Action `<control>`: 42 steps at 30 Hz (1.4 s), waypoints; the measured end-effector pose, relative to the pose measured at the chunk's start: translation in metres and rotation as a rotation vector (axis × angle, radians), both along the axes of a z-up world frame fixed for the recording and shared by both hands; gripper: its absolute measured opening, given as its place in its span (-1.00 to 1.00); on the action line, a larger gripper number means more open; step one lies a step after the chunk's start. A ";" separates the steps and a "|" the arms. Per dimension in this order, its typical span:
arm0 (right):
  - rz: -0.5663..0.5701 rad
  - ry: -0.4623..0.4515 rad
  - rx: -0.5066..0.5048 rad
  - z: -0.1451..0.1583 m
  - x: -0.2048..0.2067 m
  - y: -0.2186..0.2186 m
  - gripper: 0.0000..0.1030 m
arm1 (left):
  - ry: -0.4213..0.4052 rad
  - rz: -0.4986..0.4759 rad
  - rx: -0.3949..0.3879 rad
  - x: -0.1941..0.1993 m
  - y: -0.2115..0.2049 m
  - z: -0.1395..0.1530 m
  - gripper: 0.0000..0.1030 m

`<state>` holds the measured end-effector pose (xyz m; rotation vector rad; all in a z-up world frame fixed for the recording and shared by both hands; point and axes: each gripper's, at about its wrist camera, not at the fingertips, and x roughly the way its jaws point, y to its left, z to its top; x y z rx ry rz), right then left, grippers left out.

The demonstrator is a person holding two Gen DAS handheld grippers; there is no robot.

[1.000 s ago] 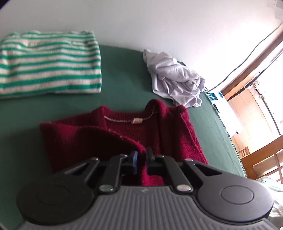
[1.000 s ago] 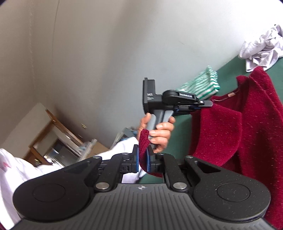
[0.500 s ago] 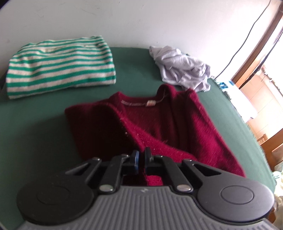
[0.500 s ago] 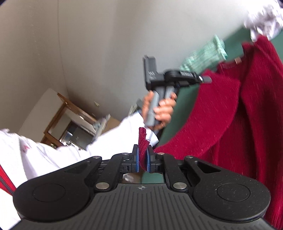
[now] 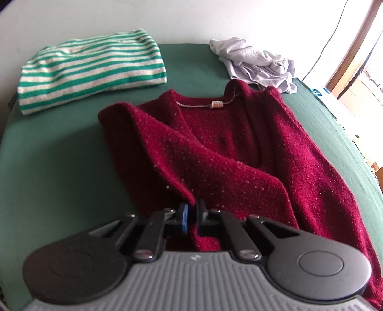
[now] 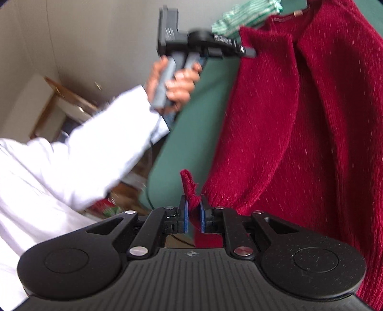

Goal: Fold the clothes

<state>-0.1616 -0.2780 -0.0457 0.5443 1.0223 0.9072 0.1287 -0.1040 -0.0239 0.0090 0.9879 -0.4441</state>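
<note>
A red sweater (image 5: 251, 148) lies spread on the green bench (image 5: 59, 148), collar toward the wall, with its left side folded over across the front. The left gripper (image 5: 190, 216) has its jaws fully closed on the edge of that folded flap, the knit pinched between the blue pads (image 5: 183, 217) and lifted slightly off the layer below. In the right wrist view the same gripper (image 6: 247, 49) shows from the side, held by the left hand (image 6: 174, 83) in a white sleeve (image 6: 95, 143), its tip at the sweater's edge. The right gripper (image 6: 193, 216) has a small tuft of the sweater's (image 6: 299, 131) edge between its blue pads (image 6: 185, 217); its jaws are opening, a narrow gap showing, and the fabric touches the right-hand pad while the left-hand pad seems clear of it, though the blur makes that hard to judge. Behind the sweater, to the left, a folded striped top (image 5: 91, 71) in green and white rests near the wall; it also peeks into the right wrist view (image 6: 239, 16). To the right of it, well apart, sits a crumpled pale shirt (image 5: 258, 64), just beyond the sweater's collar. A cable (image 5: 330, 40) runs down the white wall beside a wooden door frame (image 5: 354, 47).
</note>
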 end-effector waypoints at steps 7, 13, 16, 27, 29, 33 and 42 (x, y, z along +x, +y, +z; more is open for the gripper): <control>0.015 -0.010 -0.024 -0.004 0.000 -0.003 -0.75 | -0.031 -0.017 0.011 -0.006 0.005 0.007 -0.89; 0.119 0.036 -0.074 -0.008 -0.003 -0.004 -0.41 | -0.063 -0.040 0.079 -0.012 0.012 0.011 -0.47; 0.086 -0.060 -0.036 0.020 -0.007 -0.018 -0.42 | -0.103 -0.020 0.089 -0.011 0.018 0.021 -0.47; -0.001 -0.138 -0.205 -0.009 0.024 0.021 -0.50 | -0.168 0.029 0.188 0.032 -0.020 -0.007 -0.55; 0.046 -0.136 -0.254 -0.016 0.016 0.026 -0.53 | -0.141 0.038 0.153 0.036 -0.012 -0.005 -0.56; 0.067 -0.149 -0.258 -0.011 0.003 0.016 -0.48 | -0.163 0.035 0.186 0.031 -0.002 -0.001 -0.54; 0.021 -0.098 -0.246 -0.013 -0.002 -0.010 -0.48 | -0.241 0.016 0.132 -0.010 -0.012 0.026 -0.23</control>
